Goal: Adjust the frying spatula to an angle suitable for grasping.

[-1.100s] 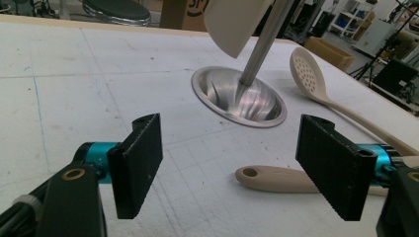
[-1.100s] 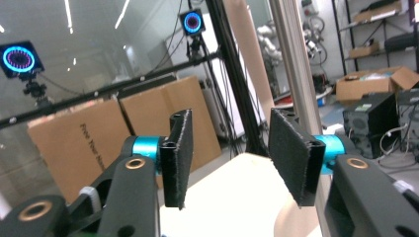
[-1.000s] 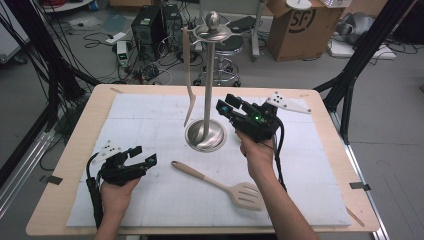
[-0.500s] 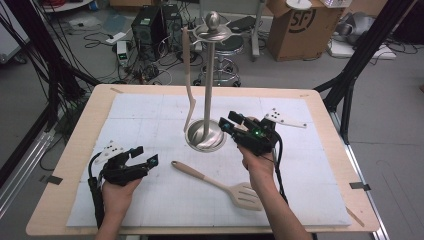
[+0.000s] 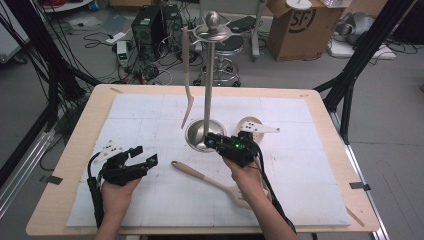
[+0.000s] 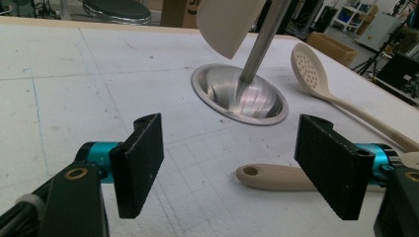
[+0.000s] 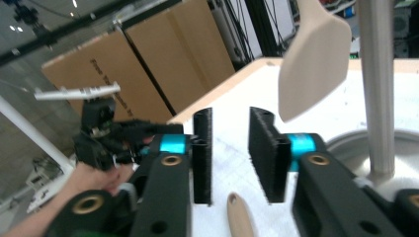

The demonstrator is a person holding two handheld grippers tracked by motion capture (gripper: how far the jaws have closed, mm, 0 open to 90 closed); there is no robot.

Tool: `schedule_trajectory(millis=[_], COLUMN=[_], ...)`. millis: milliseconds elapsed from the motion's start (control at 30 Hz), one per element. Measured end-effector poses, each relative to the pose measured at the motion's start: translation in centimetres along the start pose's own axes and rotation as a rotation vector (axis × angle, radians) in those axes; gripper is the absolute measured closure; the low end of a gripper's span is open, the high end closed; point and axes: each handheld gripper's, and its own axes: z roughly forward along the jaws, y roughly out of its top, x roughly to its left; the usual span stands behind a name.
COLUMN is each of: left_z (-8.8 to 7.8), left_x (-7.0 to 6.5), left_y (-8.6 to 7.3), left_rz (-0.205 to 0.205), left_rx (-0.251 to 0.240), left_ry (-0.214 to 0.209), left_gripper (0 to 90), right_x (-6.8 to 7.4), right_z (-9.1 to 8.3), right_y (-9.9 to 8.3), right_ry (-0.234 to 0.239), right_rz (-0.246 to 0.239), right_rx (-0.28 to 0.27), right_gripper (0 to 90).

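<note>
Plainly the table [image 5: 60,200] is laid out for hanging utensils. A white mat [image 5: 140,110] covers most of it, leaving the wooden border bare at every edge.

The steel stand [image 5: 209,90] rises from a round base in the middle of the table, a little toward the far edge. There either hand can reach its top ring. One pale spatula [image 5: 186,75] hangs from that ring with its blade clear of the mat, so that job looks done. A slotted spoon [image 6: 309,69] lies on the mat just beside the base.

The beige turner [image 5: 200,176] lies flat toward the middle of the near edge. Its handle end, with the hanging hole, points toward the near left corner, and its head is tucked under the person's right forearm. It seems the next piece meant for the ring.

The right gripper [image 5: 212,141] hangs low just beside the base, aimed along the turner's handle. Its jaws have just been closing and stand a narrow gap apart. In the right gripper view the handle end [image 7: 240,217] shows below that gap, and nothing is pinched.

The left gripper [image 5: 145,155] sits toward the near left corner with its jaws spread wide and empty. It faces the handle end [image 6: 276,177], probably waiting to steady it.
</note>
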Motion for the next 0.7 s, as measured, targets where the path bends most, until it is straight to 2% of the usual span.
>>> schedule_trajectory(millis=[133, 267, 367, 433, 567, 700], left_z=[0.0, -0.1, 0.0, 0.0, 0.0, 0.0], left_x=[0.0, 0.0, 0.0, 0.0, 0.0, 0.0], left_y=[0.0, 0.0, 0.0, 0.0, 0.0, 0.0], left_rz=[-0.001, 0.002, 0.003, 0.002, 0.006, 0.006], left_rx=[-0.002, 0.0, 0.004, 0.003, 0.003, 0.003], left_ry=[0.002, 0.009, 0.008, 0.009, 0.009, 0.007], left_gripper=[27.6, 27.6, 27.6, 27.6, 27.6, 27.6], right_x=[0.2, 0.1, -0.1, -0.3, -0.3, -0.4], right_z=[0.6, 1.2, 1.9, 2.5, 3.4, 4.4], right_y=[-0.9, -1.6, -2.3, -2.7, -3.5, -4.3], right_ry=[-0.003, 0.009, 0.035, 0.076, 0.104, 0.083], right_rz=[-0.013, 0.004, 0.021, 0.051, 0.047, 0.042], right_rx=[0.078, 0.133, 0.204, 0.264, 0.368, 0.456], right_gripper=[81.7, 87.4, 89.6, 89.6, 89.6, 89.6])
